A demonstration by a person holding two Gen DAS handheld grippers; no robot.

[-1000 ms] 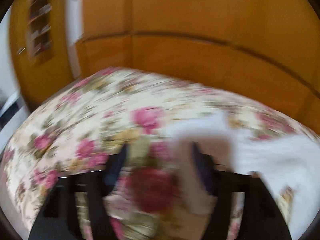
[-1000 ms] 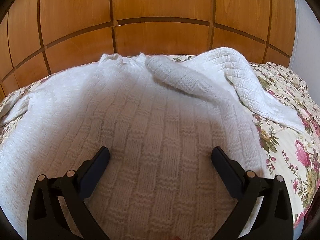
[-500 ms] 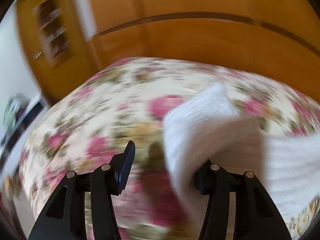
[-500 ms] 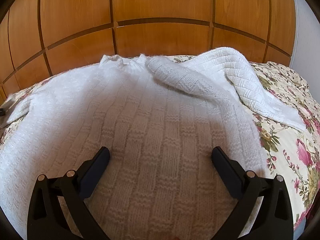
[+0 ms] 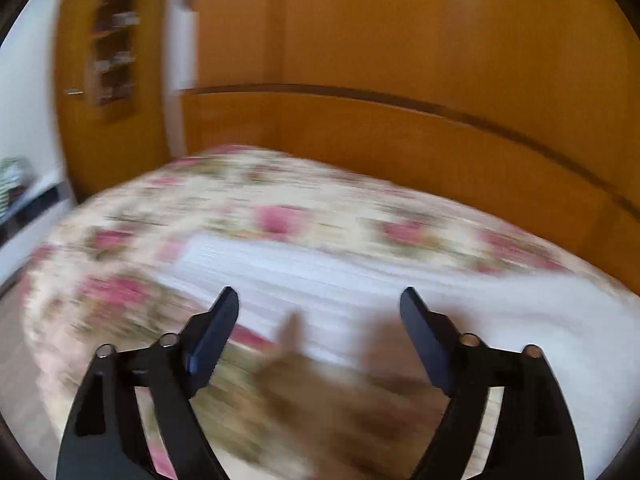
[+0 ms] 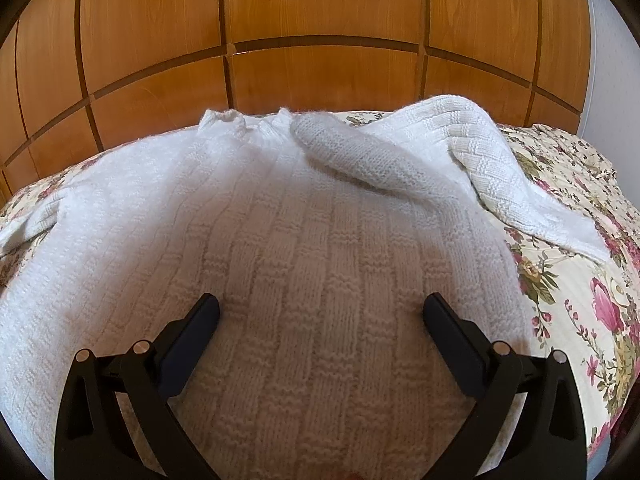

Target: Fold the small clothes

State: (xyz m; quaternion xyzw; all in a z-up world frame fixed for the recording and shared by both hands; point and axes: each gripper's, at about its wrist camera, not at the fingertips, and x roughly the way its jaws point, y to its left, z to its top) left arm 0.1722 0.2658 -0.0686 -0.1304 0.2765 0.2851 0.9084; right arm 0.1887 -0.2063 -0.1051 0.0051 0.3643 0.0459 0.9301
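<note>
In the blurred left wrist view the left tool (image 5: 319,304) is seen opening, nothing gripped, above a white sweater (image 5: 360,280) on the floral bed (image 5: 248,184); in the right wrist view the right tool (image 6: 320,308) is held wide over the sweater's body, no writing legible.

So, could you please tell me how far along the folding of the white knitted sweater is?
Done: one sleeve lies folded across the white sweater on the floral bedspread. In hand: nothing; the left gripper is opening, empty, over the other sleeve, and the right gripper hovers open. Left: that sleeve and the body fold.
</note>
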